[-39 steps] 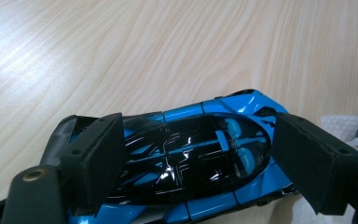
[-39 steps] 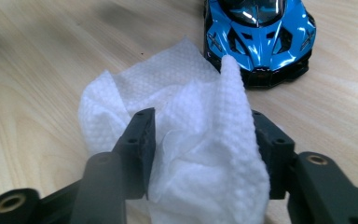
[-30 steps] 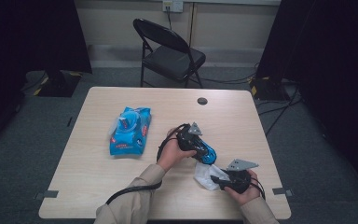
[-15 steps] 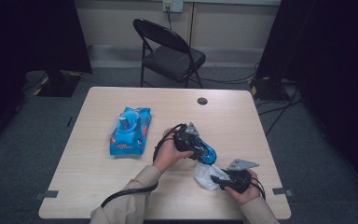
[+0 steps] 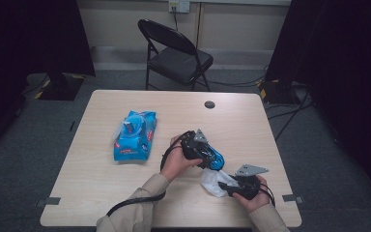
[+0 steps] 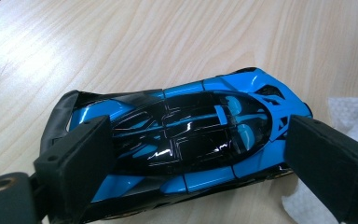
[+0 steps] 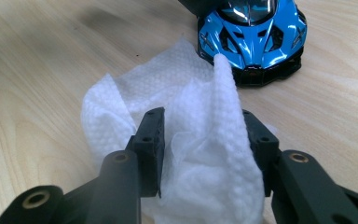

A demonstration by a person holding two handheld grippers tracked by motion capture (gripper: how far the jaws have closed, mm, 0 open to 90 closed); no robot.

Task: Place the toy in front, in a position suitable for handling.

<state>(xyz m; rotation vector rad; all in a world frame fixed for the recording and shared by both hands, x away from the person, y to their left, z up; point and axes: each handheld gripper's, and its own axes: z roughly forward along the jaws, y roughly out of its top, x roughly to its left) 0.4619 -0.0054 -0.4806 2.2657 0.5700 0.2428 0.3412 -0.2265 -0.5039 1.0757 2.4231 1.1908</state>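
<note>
A blue and black toy car [image 6: 186, 135] rests on the wooden table [image 5: 101, 183], right of centre. My left gripper [image 6: 196, 140] straddles it, one pad at each side; its jaws have just been opening, and they stand open with the car between them. From above, the same gripper [image 5: 207, 157] covers most of the car [image 5: 217, 161]. My right gripper [image 7: 205, 130] is shut on a bunched white wipe [image 7: 121, 102], whose free part lies on the table just in front of the car's nose [image 7: 251, 37]. It sits near the front right edge [image 5: 227, 186].
A blue pack of wipes [image 5: 135, 135] lies left of centre on the table. A small dark grommet [image 5: 209, 104] sits near the far edge. A black folding chair [image 5: 176, 53] stands behind the table. Cables trail from both grippers.
</note>
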